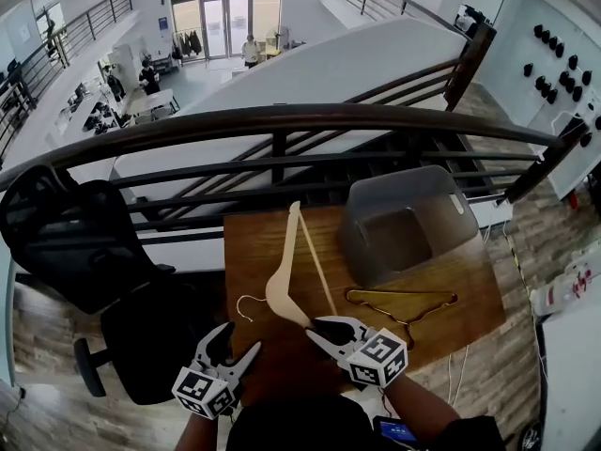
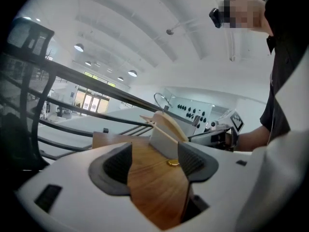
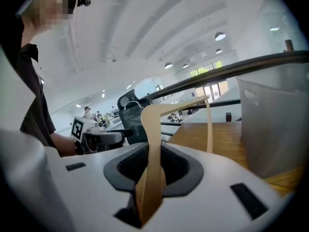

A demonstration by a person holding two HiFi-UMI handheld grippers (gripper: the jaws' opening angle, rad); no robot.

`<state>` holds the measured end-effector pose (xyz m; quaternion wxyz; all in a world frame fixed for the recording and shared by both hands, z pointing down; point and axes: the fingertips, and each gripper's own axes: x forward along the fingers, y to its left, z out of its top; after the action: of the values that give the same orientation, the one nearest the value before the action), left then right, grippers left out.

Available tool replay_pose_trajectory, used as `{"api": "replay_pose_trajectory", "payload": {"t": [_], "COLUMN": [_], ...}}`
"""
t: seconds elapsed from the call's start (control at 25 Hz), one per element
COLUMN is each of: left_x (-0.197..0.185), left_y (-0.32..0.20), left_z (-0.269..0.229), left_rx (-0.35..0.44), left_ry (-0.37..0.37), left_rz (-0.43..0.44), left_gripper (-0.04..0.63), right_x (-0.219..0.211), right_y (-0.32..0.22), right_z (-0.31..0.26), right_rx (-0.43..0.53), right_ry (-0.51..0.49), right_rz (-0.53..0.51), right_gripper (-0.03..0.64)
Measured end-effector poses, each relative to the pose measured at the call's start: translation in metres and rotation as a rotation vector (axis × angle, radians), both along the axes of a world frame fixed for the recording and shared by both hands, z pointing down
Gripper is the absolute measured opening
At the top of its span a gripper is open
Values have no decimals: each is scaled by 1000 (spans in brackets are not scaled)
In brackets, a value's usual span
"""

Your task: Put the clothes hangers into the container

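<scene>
**Hanger gripped over the table, container beyond**

Nearest the person, the left gripper (image 1: 239,338) hovers at the table's (image 1: 254,252) near left edge. Its jaws are wide apart with nothing between them but bare wood. Just to its right, the right gripper (image 1: 315,327) has its jaws narrowed onto one arm end of a pale hanger (image 1: 282,285), pinching the flat wood edge-on.

From that grip the hanger's long axis runs away from the person toward the far edge of the table. Its far end is raised and tilted a little left. Its hook (image 1: 246,303) sticks out to the left, near the left gripper, and its thin crossbar runs along the right side.

Right of the grip, a gold hanger (image 1: 399,301) lies flat on the table with its long axis across it, well apart from the pale one. Just behind it stands the grey container (image 1: 441,200), open at the top and tipped toward the person, at the table's far right.

A black chair (image 1: 66,233) stands off the table's left side. A dark railing (image 1: 282,120) runs past the far edge.
</scene>
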<state>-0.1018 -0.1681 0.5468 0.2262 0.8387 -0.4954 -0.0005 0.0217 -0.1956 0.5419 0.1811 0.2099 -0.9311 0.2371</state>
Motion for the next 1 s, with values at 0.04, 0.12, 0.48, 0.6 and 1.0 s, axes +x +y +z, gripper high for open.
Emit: {"api": "replay_pose_trajectory", "payload": {"t": [0.04, 0.12, 0.48, 0.6, 1.0], "left_x": [3, 8, 47, 63, 80], "left_y": [-3, -9, -28, -31, -32], "left_z": [-3, -8, -28, -32, -32], "left_rx": [9, 26, 94, 103, 88], "left_ry": [-1, -1, -19, -19, -14], "left_rz": [10, 33, 173, 214, 245], "left_gripper": [302, 302, 302, 302, 302], "right_x": [3, 9, 65, 93, 150], "right_y": [-4, -11, -42, -55, -114], "right_z": [-10, -28, -66, -71, -84], "right_rx": [20, 55, 172, 176, 83], "right_ry": [-12, -31, 29, 48, 63], "right_rz": [15, 48, 232, 315, 538], "right_gripper": [75, 75, 75, 75, 75]}}
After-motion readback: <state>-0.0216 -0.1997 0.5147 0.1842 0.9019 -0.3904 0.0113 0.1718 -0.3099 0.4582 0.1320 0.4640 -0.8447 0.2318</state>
